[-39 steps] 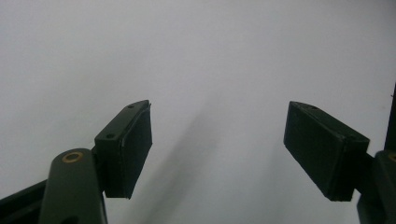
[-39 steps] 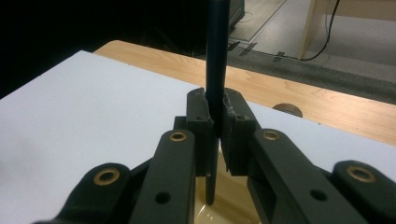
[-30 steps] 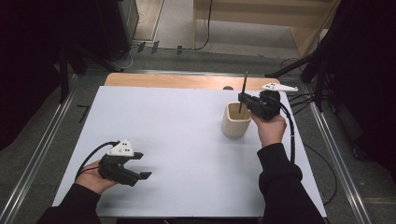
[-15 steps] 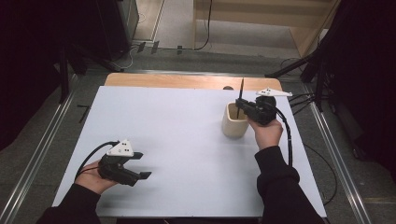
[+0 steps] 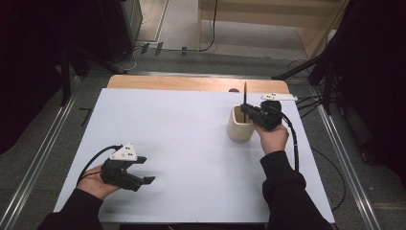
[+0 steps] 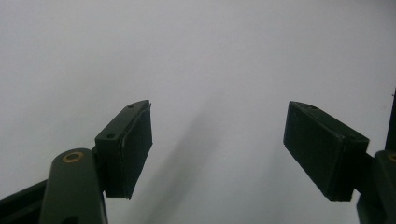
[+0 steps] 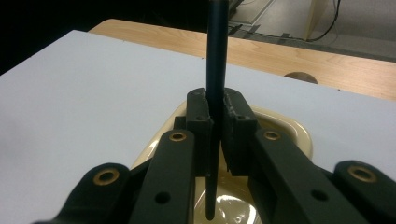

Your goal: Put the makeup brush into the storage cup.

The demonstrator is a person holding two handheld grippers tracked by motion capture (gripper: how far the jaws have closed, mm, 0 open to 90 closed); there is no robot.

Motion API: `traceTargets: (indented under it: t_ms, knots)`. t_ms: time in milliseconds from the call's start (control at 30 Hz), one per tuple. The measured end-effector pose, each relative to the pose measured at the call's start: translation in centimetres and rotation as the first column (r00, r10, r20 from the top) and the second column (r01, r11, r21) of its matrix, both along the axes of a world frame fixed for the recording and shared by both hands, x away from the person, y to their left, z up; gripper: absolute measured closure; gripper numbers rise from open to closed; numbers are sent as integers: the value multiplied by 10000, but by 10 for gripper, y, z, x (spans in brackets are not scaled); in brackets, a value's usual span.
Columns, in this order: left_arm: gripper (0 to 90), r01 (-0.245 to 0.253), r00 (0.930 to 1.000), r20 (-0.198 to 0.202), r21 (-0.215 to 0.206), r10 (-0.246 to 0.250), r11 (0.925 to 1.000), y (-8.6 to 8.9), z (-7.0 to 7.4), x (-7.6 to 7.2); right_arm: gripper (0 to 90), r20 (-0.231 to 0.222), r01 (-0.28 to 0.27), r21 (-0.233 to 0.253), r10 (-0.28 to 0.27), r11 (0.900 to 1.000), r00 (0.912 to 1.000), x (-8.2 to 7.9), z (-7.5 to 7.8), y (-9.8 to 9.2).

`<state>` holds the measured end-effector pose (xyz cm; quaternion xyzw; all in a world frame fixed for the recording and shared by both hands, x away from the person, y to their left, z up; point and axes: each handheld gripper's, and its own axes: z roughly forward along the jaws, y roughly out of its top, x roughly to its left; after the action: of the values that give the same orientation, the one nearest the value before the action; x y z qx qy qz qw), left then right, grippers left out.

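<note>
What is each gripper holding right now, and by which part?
The right gripper is shut on a thin black stick around its lower middle, with the tip down inside the cream cup. The left gripper is open and holds nothing.

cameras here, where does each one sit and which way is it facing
High view: above the person's side, looking forward and down on the white table; both forearms, the left tool and right tool show.
Left gripper view: rides the left tool, looking down along its open jaws at bare table.
Right gripper view: rides the right tool, looking across the table over the cup; its jaws clamp an upright black stick.
Shared: high and right gripper views both show the cup and stick.
</note>
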<state>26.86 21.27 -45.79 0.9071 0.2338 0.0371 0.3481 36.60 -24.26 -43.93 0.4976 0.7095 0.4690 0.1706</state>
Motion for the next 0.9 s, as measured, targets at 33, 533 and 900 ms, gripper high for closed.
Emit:
traceTargets:
  t_ms: [33, 533, 900]
  knots:
    - [245, -4, 10000, 9, -25, 4, 10000, 0, 0, 0, 837, 0, -5, 3, 5, 10000, 10000, 0, 0, 0]
    - [245, -27, 10000, 13, -45, 27, 10000, 0, 0, 0, 770, 0, -85, -40, 85, 10000, 10000, 0, 0, 2]
    - [245, -65, 10000, 14, -76, 66, 9999, 1, 1, 0, 447, 343, -228, 110, 225, 9997, 9992, -5, 6, 2]
